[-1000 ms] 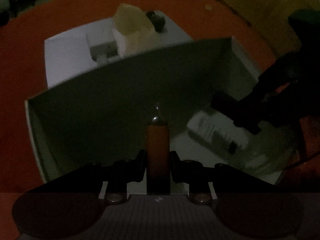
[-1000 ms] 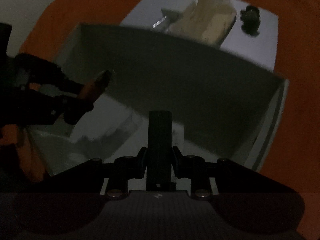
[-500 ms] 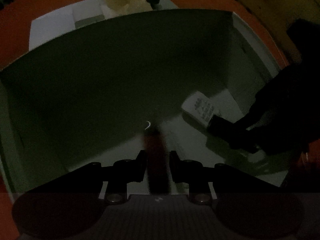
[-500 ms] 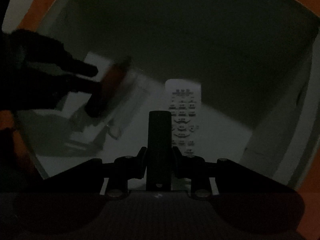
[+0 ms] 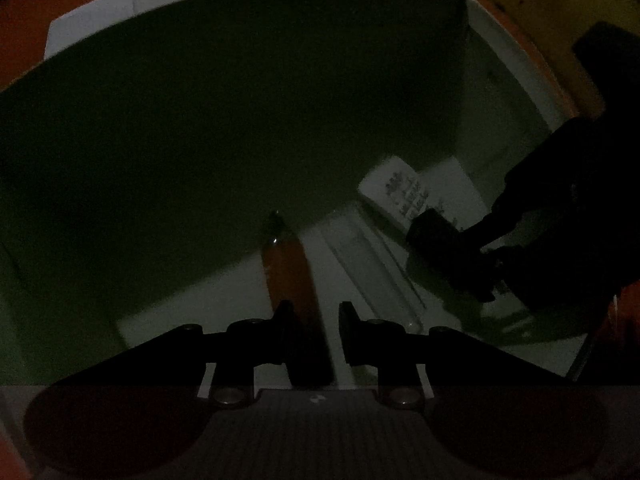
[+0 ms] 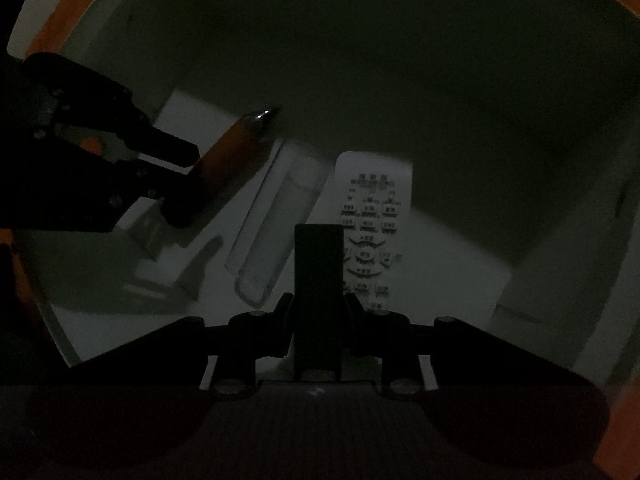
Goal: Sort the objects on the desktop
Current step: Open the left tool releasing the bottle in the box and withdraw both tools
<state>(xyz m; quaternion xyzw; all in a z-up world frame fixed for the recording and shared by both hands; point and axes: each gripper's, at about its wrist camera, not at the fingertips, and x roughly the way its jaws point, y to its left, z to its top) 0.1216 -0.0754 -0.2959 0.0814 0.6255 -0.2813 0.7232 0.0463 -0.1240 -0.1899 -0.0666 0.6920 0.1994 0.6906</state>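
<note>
Left wrist view: the left tongs (image 5: 312, 316) pinch an orange pen (image 5: 290, 268), tip pointing down into the white box (image 5: 500, 92).

Right wrist view: the right tongs (image 6: 319, 304) pinch a dark block (image 6: 319, 264), right above the remote (image 6: 374, 208) lying lengthwise.

Both hand-held grippers are sinking deeper into the white box (image 5: 476, 92), whose far wall is now filling the view ahead of each, the worktop (image 5: 24, 40) shrinking to the edges. The orange marker (image 5: 290, 276) in the left hand-held gripper (image 5: 314, 312) is nearing the floor, and a white remote (image 6: 374, 208) and clear case (image 6: 276, 224) are appearing ahead of the right hand-held gripper (image 6: 319, 304) and its dark block (image 6: 319, 264)
</note>
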